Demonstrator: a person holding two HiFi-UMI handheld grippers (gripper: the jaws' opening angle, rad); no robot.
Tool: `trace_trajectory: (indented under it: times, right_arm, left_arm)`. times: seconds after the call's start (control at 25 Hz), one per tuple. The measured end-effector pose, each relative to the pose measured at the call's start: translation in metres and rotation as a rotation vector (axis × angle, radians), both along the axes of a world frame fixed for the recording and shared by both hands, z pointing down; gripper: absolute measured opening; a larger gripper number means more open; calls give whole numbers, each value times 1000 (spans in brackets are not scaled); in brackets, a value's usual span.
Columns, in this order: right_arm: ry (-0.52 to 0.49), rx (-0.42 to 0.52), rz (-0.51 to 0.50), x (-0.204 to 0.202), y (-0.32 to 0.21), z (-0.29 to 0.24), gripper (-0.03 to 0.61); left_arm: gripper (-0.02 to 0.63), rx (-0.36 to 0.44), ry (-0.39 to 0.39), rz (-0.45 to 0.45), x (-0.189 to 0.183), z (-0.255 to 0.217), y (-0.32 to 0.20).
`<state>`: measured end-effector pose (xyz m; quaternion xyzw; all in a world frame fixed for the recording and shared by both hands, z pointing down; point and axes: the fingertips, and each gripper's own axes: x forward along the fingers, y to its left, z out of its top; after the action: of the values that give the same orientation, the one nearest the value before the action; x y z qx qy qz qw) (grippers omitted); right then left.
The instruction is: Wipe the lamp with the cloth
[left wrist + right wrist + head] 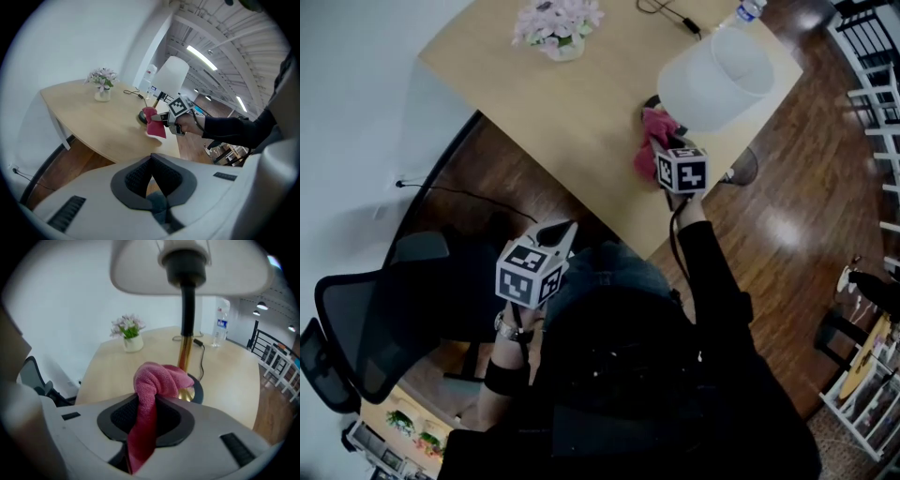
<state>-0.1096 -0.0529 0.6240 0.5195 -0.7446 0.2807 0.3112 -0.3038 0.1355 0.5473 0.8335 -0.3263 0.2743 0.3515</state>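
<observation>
Right gripper (145, 418) is clamped narrow on the pink cloth (157, 380). The cloth's bunched end sits at the base of the lamp (187, 310), at 7 o'clock of the shade in the head view; contact is not confirmed. The lamp stands near the table (581, 112) edge. Left gripper (152, 183) is closed and empty, well apart at 7 o'clock. Risk: pushing the unbraced stem could tip or slide the lamp, and the hanging cloth tail could snag.

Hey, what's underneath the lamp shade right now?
Under the lamp shade, a black socket leads into a brass stem down to a dark round base. The pink cloth, clamped in the right gripper, covers the base's near side. No bulb shows.
</observation>
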Motion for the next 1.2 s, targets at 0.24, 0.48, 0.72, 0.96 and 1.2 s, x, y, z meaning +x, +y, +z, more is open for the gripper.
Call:
trace_trajectory:
  times: [0.24, 0.48, 0.72, 0.96, 1.2]
  right_arm:
    - [-67, 365, 121, -3, -20, -66, 95]
    - [-53, 405, 190, 2, -47, -74, 95]
    - [16, 374, 309, 2, -57, -64, 95]
    - [81, 340, 458, 5, -71, -47, 95]
    - [102, 276, 641, 12, -74, -23, 95]
  left_arm:
    - [-8, 28, -63, 51, 21, -12, -20]
    - [-8, 43, -82, 128, 43, -9, -46]
    - [-8, 18, -38, 288, 45, 4, -82]
    - [-8, 20, -23, 478, 25, 7, -139]
    - [-8, 20, -27, 640, 0, 14, -177]
